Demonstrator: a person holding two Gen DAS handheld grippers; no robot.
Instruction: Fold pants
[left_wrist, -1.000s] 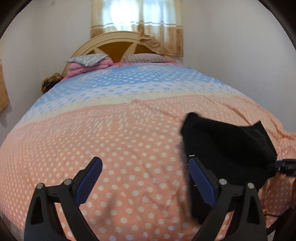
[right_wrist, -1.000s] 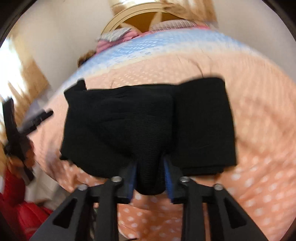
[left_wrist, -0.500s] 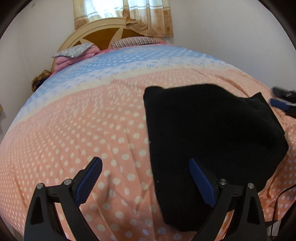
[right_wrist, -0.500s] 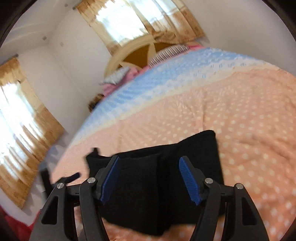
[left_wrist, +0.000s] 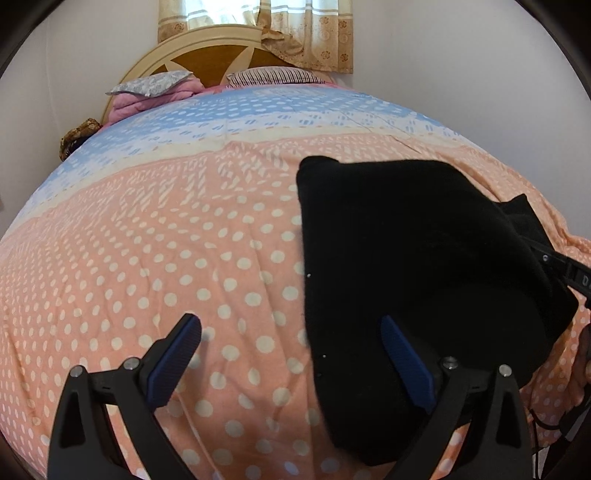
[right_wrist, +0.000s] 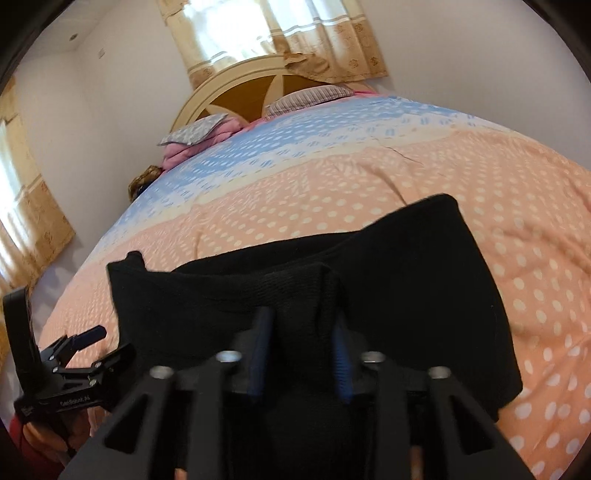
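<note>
Left gripper (left_wrist: 291, 354): pointed steeply down at the bed, jaws spread wide and empty — one blue pad over bare bedspread, the other over the near edge of the pants.
Right gripper (right_wrist: 301, 354): angled down over the near fold, jaws closing with a ridge of black cloth bunched between the blue pads, which pressed on it.
Hand (right_wrist: 48, 435): partly seen at the left gripper's handle in the right wrist view, below a red sleeve.
Pants (left_wrist: 417, 266): one black pair, folded into a thick stack, lying on the peach dotted part of the bedspread (left_wrist: 166, 240).
Pillows (left_wrist: 151, 83): two — one grey-patterned, one striped — by the headboard (left_wrist: 214, 55).
</note>
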